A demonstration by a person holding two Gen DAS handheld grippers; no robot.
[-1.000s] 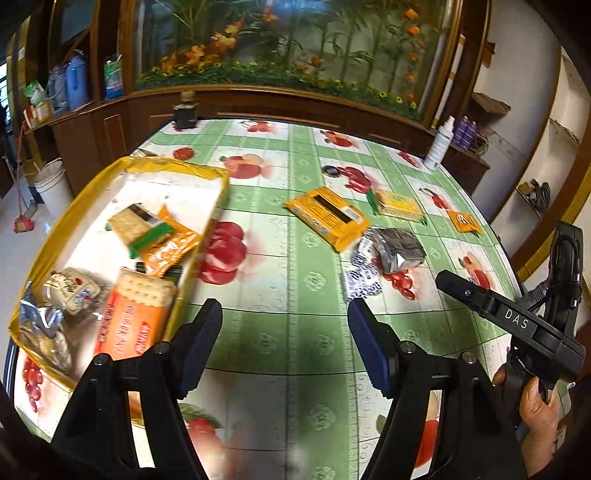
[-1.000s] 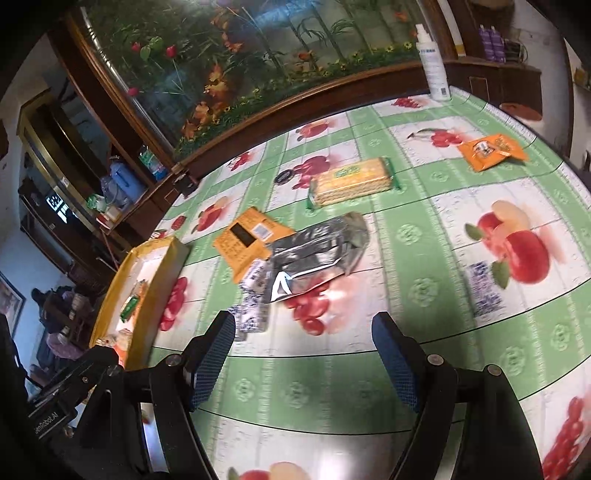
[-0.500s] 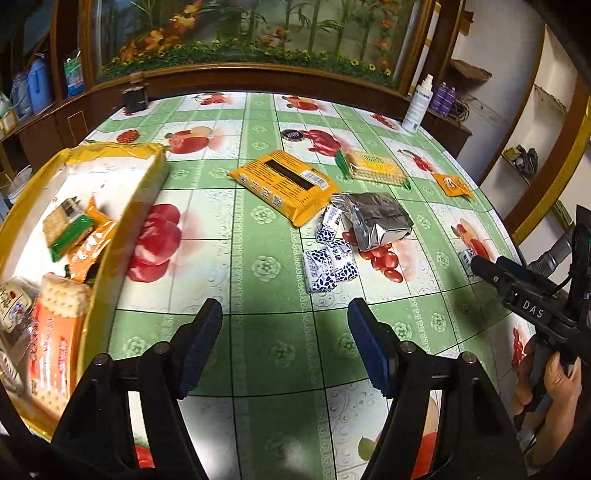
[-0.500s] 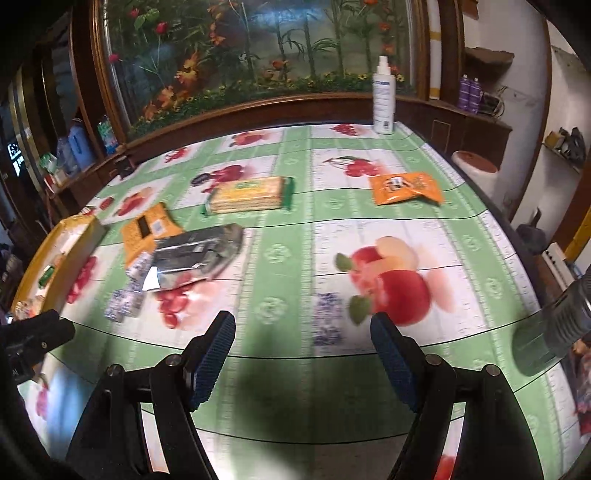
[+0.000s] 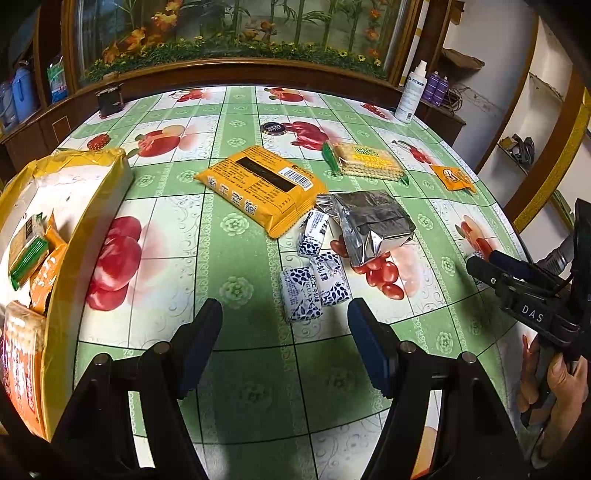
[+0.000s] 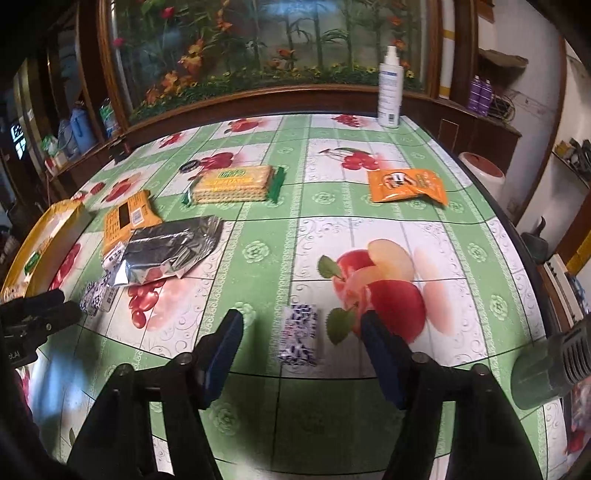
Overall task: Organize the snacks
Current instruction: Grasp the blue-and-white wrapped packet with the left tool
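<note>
Judging the blue-patterned candy (image 6: 299, 338) light, soft-wrapped and crushable, we would pinch it across its short sides. It lies near the tabletop's front edge, between the closing, not yet touching jaws of the right gripper (image 6: 301, 334). The left gripper (image 5: 284, 325) hangs released near three similar candies (image 5: 314, 288).

desk (image 5: 236, 225): green fruit-print cloth | behind: wood-framed glass flower display (image 5: 236, 33) | right: white wall (image 5: 491, 96), wooden shelves (image 5: 517, 155)
</note>
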